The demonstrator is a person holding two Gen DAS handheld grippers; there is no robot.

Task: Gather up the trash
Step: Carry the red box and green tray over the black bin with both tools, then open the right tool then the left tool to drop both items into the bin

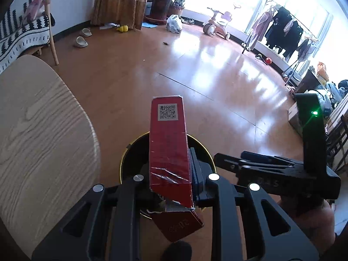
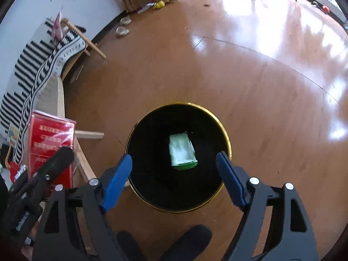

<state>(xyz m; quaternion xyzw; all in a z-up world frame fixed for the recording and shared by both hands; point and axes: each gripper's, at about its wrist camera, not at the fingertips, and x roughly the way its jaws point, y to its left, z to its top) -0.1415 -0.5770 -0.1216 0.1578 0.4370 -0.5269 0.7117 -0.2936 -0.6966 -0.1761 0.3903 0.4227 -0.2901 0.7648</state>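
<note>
Two tools | my left tool (image 1: 174, 174) grips red box (image 1: 168, 150) above black bin (image 2: 178, 156), lower centre | my right tool (image 2: 174, 174) spread wide, empty | green packet (image 2: 182, 150) inside bin

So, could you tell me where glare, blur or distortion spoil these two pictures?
Left wrist view: the window is blown out white, its glare streaks the floor, and the fisheye bends the room's edges; the red box is sharp. Right wrist view: the green packet in the black bin is smeared, its print unreadable, and glare washes the floor at upper right.
</note>
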